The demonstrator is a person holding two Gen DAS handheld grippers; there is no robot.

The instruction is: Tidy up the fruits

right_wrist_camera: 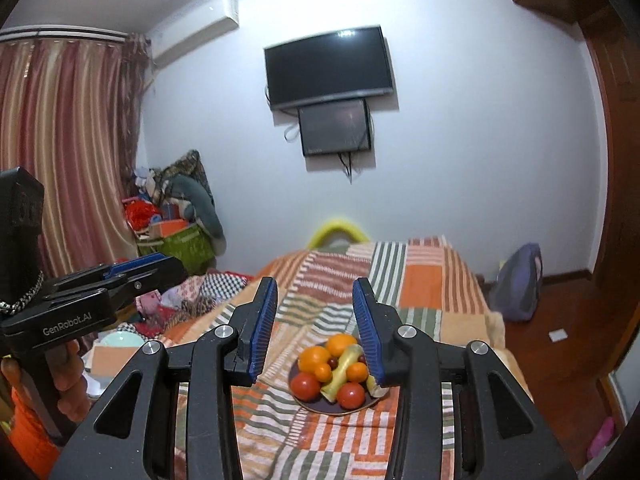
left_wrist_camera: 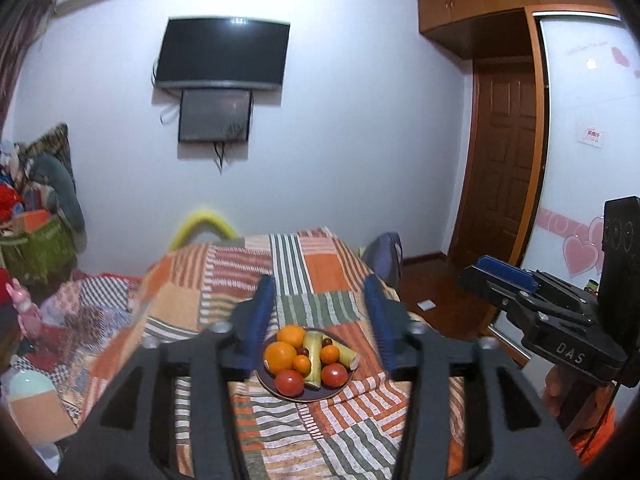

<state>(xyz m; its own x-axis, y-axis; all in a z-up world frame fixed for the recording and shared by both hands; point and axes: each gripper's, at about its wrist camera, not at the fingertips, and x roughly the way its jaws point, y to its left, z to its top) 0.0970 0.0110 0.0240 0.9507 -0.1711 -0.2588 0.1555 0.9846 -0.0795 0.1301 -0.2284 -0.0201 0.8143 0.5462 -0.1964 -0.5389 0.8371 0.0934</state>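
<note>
Fruit sits heaped on one dark plate [left_wrist_camera: 344,390] on the striped patchwork bedcover [left_wrist_camera: 320,264], and both tongs hang clear above and short of it, so I judge this to be either the pause ahead of a first pick or the end of the sorting; the pictures alone do not settle which. On the plate lie two large oranges [left_wrist_camera: 280,355], smaller tangerines [left_wrist_camera: 329,354], two tomatoes [left_wrist_camera: 334,374], pale yellow-green stalk pieces [left_wrist_camera: 313,354] and a few dark grapes, all touching or crowded together.

Left tongs [left_wrist_camera: 320,320] stand moderately open with nothing between the blue pads [left_wrist_camera: 262,312]; the plate lies ahead and below, framed in the gap between them. Right tongs [right_wrist_camera: 316,320] are parted a little less, also empty, and the plate [right_wrist_camera: 316,406] shows below and slightly toward the right-hand finger, whose pad hides the far end of one stalk piece [right_wrist_camera: 340,372].

Each tool points almost level, dipping only slightly toward the bed, so the wall, television and wardrobe fill most of both views. They are held side by side: the right one appears at the right edge of the left view, the left one [right_wrist_camera: 132,266] at the left edge of the right view, with a hand [right_wrist_camera: 68,384] gripping its handle.

If more picking is due, the next move calls for tipping a tool downward, lowering over a single fruit at the pile's edge, and closing gently, since round fruit packed this tightly may roll.
</note>
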